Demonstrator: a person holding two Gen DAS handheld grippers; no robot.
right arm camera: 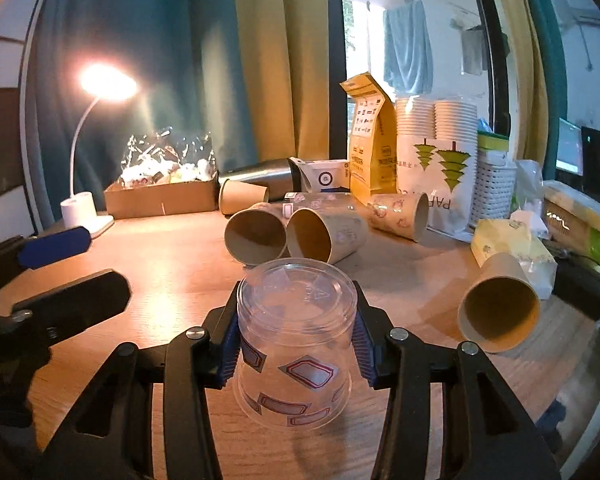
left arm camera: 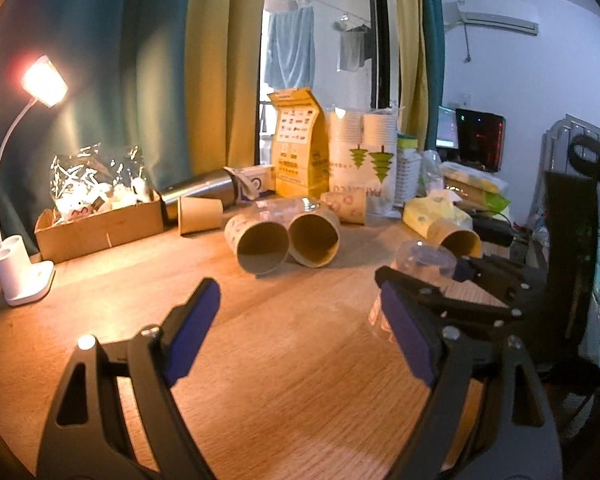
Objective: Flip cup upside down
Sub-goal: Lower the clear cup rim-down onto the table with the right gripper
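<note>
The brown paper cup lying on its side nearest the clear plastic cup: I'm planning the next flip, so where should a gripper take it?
Grip the brown paper cup across its side wall, mid-body, probably from above: it lies on the wooden table with its mouth facing the camera, so only the round flanks give opposing faces.

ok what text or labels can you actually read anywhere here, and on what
"PAP", running upside down: white plastic sleeve of stacked paper cups with green tree prints; the letters after it are cut off.
Tall yellow paper pouch: rows of icons and print, too small to read.
Clear plastic cup with red-and-blue frames, held bottom-up: frames blank.
</note>
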